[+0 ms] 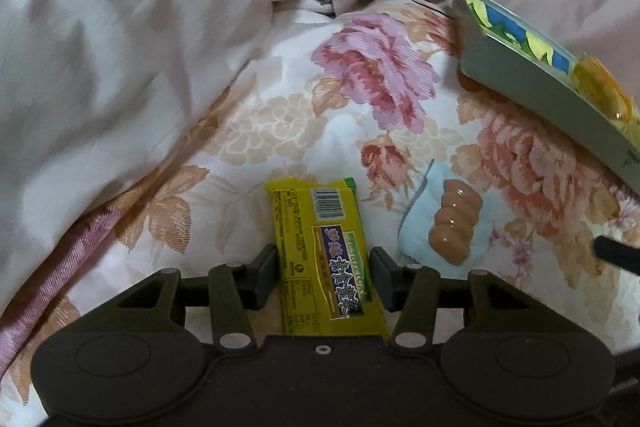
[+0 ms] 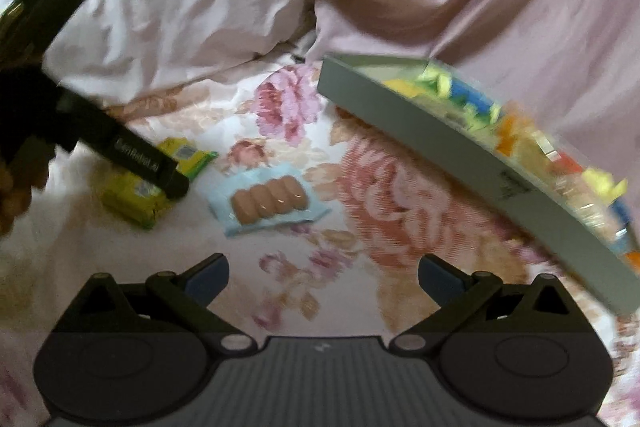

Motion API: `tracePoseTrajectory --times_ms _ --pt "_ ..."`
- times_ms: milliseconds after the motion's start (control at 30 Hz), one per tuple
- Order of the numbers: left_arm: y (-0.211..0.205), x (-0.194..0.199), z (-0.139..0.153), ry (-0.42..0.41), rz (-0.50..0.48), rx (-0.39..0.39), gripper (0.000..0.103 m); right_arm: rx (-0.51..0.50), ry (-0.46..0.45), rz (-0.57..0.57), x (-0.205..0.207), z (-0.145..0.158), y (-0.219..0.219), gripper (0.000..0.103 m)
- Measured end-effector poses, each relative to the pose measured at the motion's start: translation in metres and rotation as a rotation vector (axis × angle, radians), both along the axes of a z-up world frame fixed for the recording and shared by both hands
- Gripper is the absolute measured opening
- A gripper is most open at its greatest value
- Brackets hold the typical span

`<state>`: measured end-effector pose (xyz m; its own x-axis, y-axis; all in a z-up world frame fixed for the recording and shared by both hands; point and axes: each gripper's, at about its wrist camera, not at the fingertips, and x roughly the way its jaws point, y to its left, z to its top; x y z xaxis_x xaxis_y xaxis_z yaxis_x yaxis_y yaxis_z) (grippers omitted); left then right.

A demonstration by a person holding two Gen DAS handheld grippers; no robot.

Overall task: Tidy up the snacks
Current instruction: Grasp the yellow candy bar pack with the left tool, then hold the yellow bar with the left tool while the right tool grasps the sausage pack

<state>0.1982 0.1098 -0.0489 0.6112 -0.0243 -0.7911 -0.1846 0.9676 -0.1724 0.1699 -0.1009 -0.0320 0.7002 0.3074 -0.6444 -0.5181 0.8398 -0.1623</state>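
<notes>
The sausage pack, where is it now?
The sausage pack lies on the floral bedcover, right of the yellow snack bar and below the grey box.

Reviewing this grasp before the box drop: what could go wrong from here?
1. The left gripper pinches the yellow snack packet by its slick edges; it may slip or twist.
2. The grey cardboard box tilts on soft floral bedding; snacks could slide out.
3. The blue-wrapped sausage pack lies close; the lift could nudge it.

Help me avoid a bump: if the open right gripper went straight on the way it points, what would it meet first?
Probably the floral bedspread itself, since the right gripper points down at bare fabric. Farther along lies the pale blue packet of brown sausages; depth is hard to judge.
</notes>
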Motion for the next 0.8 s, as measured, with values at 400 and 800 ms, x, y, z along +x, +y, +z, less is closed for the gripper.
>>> tracePoseTrajectory --times_ms 400,800 --pt "0.011 0.002 0.001 0.006 0.027 -0.05 0.053 0.434 0.434 -0.237 0.088 -0.012 0.002 0.099" --pt "0.01 0.002 0.001 0.006 0.011 -0.035 0.052 0.236 0.362 -0.243 0.108 -0.02 0.043 0.094"
